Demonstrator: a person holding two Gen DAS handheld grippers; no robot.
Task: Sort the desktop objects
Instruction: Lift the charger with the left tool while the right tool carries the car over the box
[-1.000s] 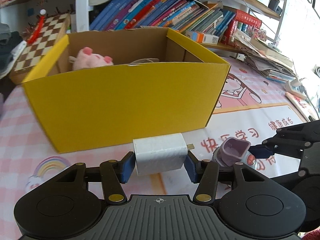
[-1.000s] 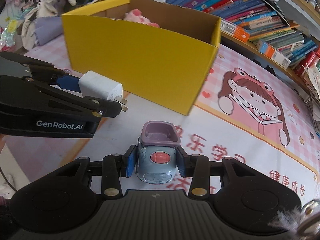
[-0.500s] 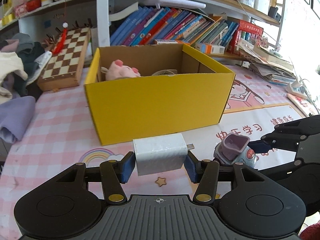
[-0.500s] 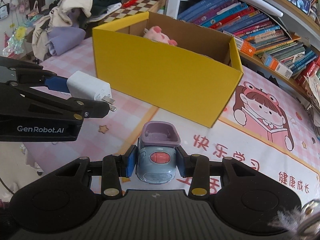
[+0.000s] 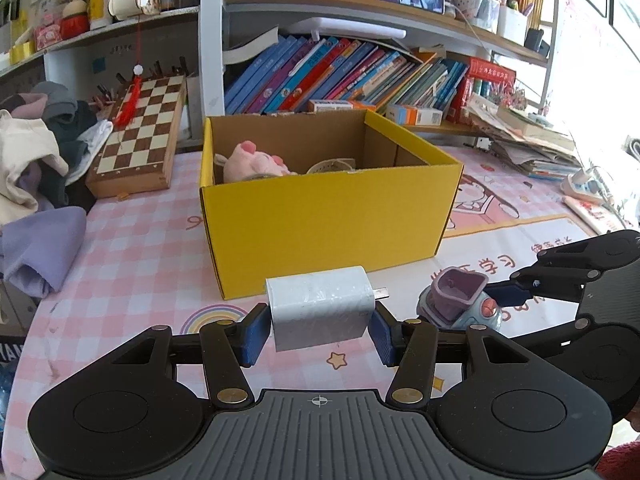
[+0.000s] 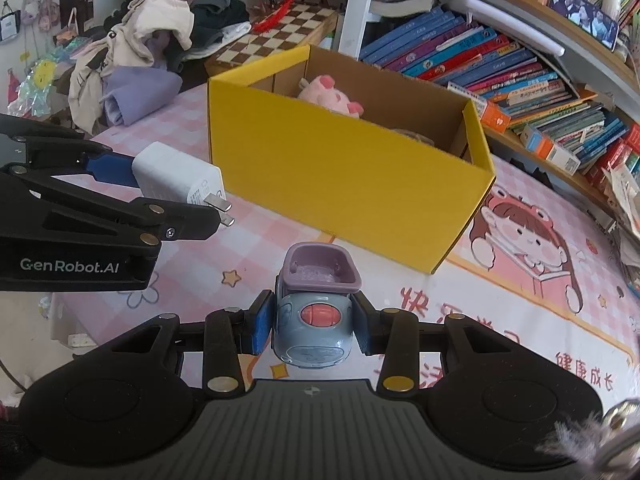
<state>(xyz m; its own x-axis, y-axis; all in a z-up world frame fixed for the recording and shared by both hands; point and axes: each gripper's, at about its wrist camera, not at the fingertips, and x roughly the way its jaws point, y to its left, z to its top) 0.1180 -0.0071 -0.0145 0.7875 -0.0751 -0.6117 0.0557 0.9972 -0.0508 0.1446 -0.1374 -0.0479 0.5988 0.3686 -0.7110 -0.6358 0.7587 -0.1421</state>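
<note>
Left gripper (image 5: 319, 332): blue pads clamped on either side of a white charger (image 5: 320, 312), which is held clear of the table with its metal prongs pointing right. From the right wrist view the same charger (image 6: 178, 178) shows side-on, prongs toward the box.

Right gripper (image 6: 313, 322): pads clamped on a grey-blue toy car (image 6: 313, 332) with a red oval button on its hood and a lilac open seat on top. In the left wrist view the toy car (image 5: 460, 300) hangs just right of the charger, the two apart.

Table cover (image 5: 132, 264): pink check with rainbow and star prints; to the right a cartoon girl reading (image 6: 528, 248) and red lettering.

Yellow box (image 5: 324, 216): open cardboard, standing on the cover beyond both grippers, brown inside. Contents: a pink plush toy (image 5: 256, 164) at the left end; a pale round item beside it, too hidden to identify.

Chessboard (image 5: 140, 132): wooden, behind and left of the box, a red tassel across it.

Clothes heap (image 5: 36, 176): left edge of the table, cream, dark and lilac pieces.

Shelf of books (image 5: 340, 76): behind the box, leaning rows, mostly blue and purple spines; loose paper stacks to the right.
</note>
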